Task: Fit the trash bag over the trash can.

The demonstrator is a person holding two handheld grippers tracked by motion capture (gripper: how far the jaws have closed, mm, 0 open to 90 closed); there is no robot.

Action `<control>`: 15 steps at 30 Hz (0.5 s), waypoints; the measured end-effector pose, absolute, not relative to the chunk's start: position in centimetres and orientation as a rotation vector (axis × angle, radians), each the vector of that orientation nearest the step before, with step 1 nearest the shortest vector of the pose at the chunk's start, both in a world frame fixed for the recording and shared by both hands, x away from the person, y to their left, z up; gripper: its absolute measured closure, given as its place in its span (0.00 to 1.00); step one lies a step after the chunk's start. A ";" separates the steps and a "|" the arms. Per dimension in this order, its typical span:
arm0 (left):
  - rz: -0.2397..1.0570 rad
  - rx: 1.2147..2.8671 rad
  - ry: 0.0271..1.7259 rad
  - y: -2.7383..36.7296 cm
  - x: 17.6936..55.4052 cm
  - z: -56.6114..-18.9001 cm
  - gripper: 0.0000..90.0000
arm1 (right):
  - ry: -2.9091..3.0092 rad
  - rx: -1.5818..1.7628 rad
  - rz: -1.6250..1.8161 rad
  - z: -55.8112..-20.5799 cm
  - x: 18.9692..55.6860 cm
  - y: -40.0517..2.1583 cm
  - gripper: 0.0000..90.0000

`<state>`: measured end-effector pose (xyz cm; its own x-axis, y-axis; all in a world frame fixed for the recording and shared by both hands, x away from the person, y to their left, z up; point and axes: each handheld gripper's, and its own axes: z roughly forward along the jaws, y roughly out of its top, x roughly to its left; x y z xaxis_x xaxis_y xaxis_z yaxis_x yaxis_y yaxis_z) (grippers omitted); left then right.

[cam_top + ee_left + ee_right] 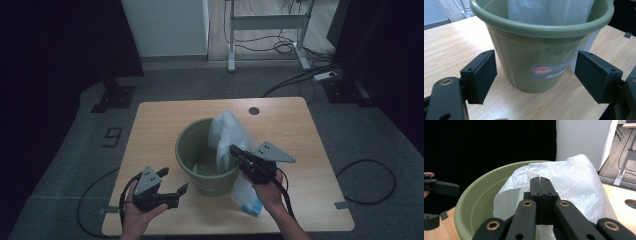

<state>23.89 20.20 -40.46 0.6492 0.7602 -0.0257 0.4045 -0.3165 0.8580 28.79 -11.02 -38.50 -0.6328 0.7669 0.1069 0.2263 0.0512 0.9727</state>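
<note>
The right tongs (pixel 541 179) are pressed together on the edge of a thin white bag (pixel 571 182), which they hold up over the far right side of the green bin (pixel 541 53). Part of the bag hangs inside the bin, part falls outside, down to the table (pixel 155 125) just beside the right hand (pixel 270 192). The left tongs (pixel 535 75) stand wide apart, with nothing between them, and the bin is just ahead of them. The step seems to be to line the bin. To do it well, I think the left tongs should take the opposite edge of the bag, so that both can spread the mouth over the rim without tearing the film or tipping the bin.
</note>
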 end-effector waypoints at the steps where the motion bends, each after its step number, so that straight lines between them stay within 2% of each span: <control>1: 0.485 1.944 0.914 20.2 23.9 -40.5 0.20 | 1.890 0.995 1.615 -38.5 28.8 -11.0 0.99; 13: 0.464 1.920 0.936 19.9 24.3 -40.8 0.20 | 1.987 0.926 1.607 -38.1 29.2 -9.0 0.99; 14: 0.462 1.917 0.941 20.0 24.4 -40.9 0.20 | 2.004 0.923 1.600 -38.2 29.2 -8.9 0.98; 15: 0.461 1.917 0.943 20.1 24.4 -40.9 0.20 | 2.020 0.922 1.599 -38.3 29.2 -8.8 0.92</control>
